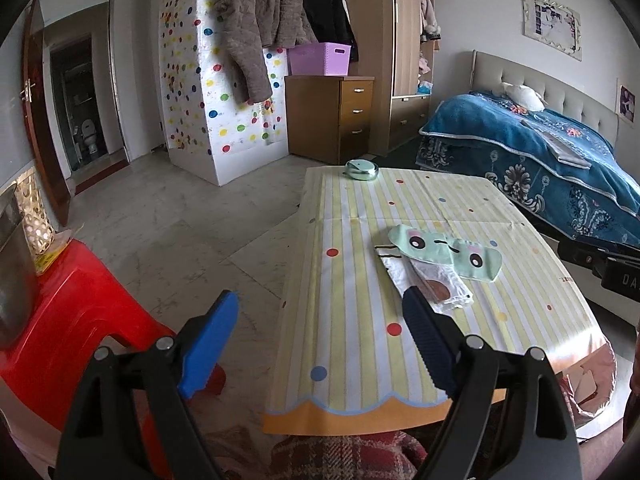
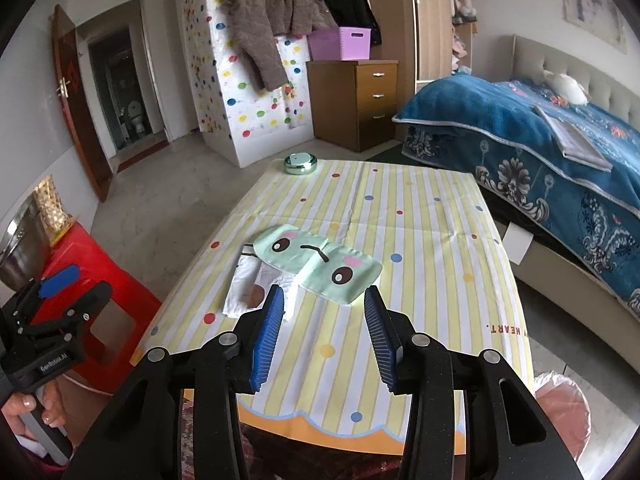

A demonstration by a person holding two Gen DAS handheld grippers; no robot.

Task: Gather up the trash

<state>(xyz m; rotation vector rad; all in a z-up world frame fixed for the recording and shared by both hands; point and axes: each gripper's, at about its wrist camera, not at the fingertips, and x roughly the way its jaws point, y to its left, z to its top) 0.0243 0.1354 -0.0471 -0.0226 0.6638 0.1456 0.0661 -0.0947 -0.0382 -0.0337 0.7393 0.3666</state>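
Two green cloths with cartoon faces (image 2: 316,262) lie overlapping near the middle of the desk (image 2: 420,216). One white wrapper (image 2: 256,288) lies partly under them, toward the desk's left edge. One round green tin (image 2: 301,163) sits at the far left corner. Two grippers, one left (image 1: 320,340) and one right (image 2: 324,340), both with jaws apart. Beside the desk: one red stool (image 1: 72,312), one steel bowl (image 2: 20,248), one pink-lined bin (image 2: 560,412).

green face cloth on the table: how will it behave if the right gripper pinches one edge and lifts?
The green face cloth lies flat and thin, so it's probably floppy and will drape. It overlaps the white wrapper, which might drag along. The right gripper is open just short of it.
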